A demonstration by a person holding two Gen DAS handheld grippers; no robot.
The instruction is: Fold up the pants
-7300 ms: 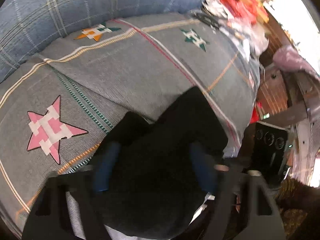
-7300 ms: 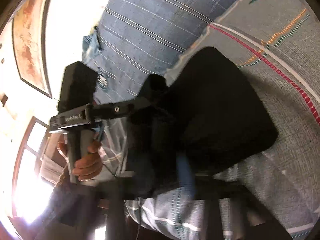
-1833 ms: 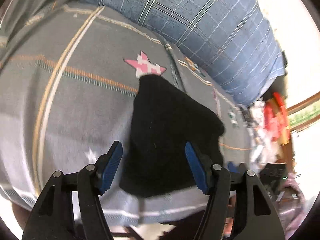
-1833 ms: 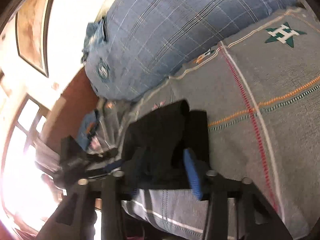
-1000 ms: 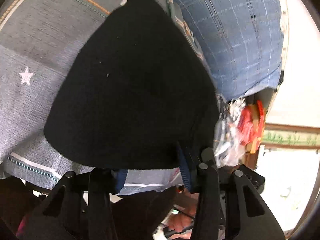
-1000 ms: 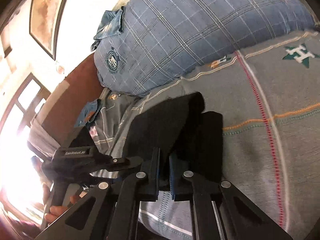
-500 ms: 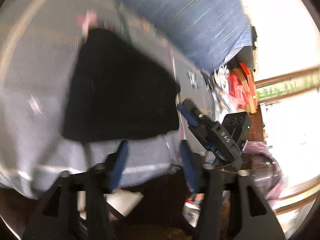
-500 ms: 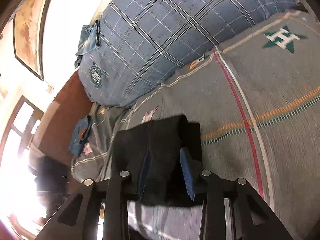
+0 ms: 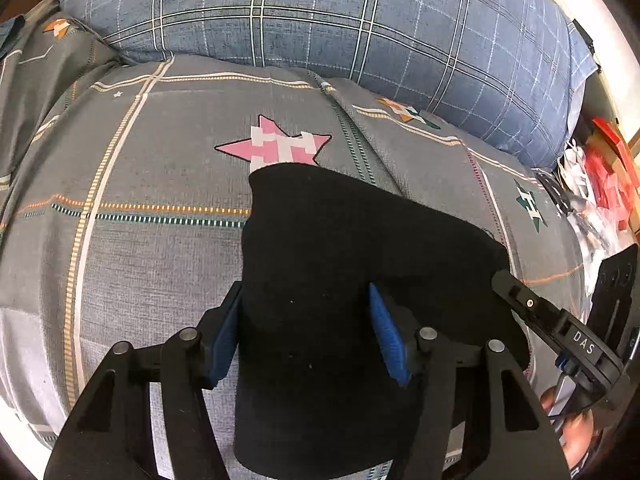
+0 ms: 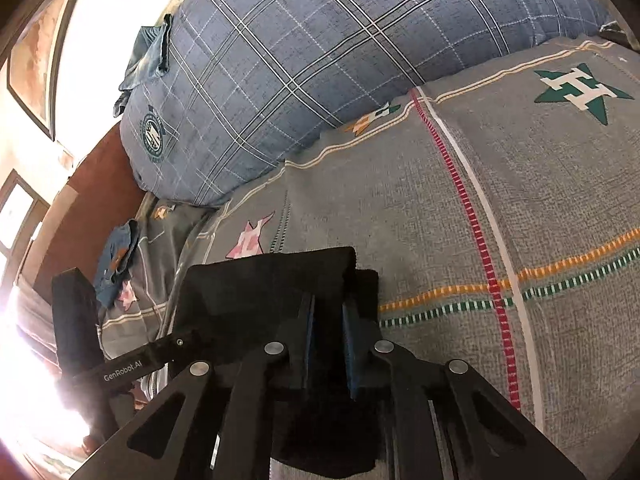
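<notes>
The folded black fabric pants lie flat on a grey bedsheet with coloured stripes and star motifs, near the bed's front edge. The left gripper hangs above them with its blue-padded jaws standing apart; they have just narrowed a little, and the left side of the folded cloth lies beneath and between them, with the left pad at the cloth's left edge and the right pad over its middle, neither visibly pressing on it. Beyond these jaws the pants reach up to a pink star print, covering its lower tip. The right gripper sits at the pants' right end, and in the right wrist view its jaws have just been closing and stand nearly together with black cloth between and under them; whether the pads actually pinch a fold there cannot be told. In the left wrist view that same gripper comes in from the right, its tip at the cloth's right edge. Past both pairs of jaws a large blue plaid pillow rests along the back of the bed. To the right of the left jaws there is a clutter of red and white items; left of the right jaws stand a reddish-brown wall and a bright window.
</notes>
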